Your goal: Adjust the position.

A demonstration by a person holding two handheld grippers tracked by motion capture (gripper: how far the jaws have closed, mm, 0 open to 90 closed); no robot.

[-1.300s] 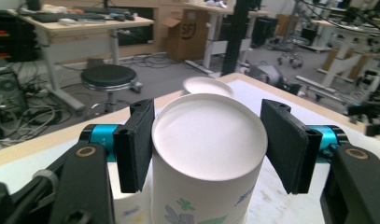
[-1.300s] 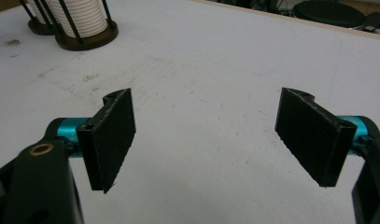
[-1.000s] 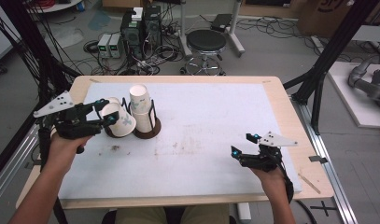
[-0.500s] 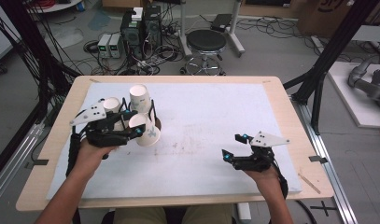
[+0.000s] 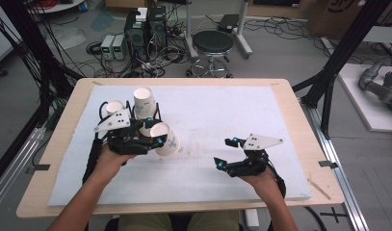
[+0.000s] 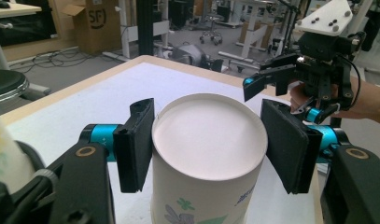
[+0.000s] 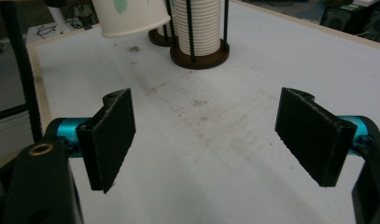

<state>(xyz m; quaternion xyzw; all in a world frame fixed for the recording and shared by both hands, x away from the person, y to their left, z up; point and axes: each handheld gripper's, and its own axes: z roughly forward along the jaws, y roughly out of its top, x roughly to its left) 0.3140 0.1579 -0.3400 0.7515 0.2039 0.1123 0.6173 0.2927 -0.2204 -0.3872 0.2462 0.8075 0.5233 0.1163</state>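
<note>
My left gripper (image 5: 154, 135) is shut on a white paper cup (image 5: 166, 140) with a green print, which lies tilted over the white mat just in front of the cup holder. In the left gripper view both pads press the sides of the cup (image 6: 208, 154), whose flat base faces the camera. Two stacks of paper cups (image 5: 143, 102) stand in a dark wire holder behind it, and the holder (image 7: 199, 55) also appears at the top of the right gripper view. My right gripper (image 5: 224, 153) is open and holds nothing; it hovers at the front right and points left toward the cup. Between its jaws lies bare stained mat (image 7: 206, 116).
The white mat (image 5: 232, 110) covers most of the wooden table (image 5: 299, 120). Black frame posts (image 5: 338, 67) stand at the table's back corners. On the floor beyond are a stool (image 5: 212, 43) and cabled equipment.
My left gripper has carried the cup right and toward the front, away from the holder. My right gripper has moved left toward the middle of the mat.
</note>
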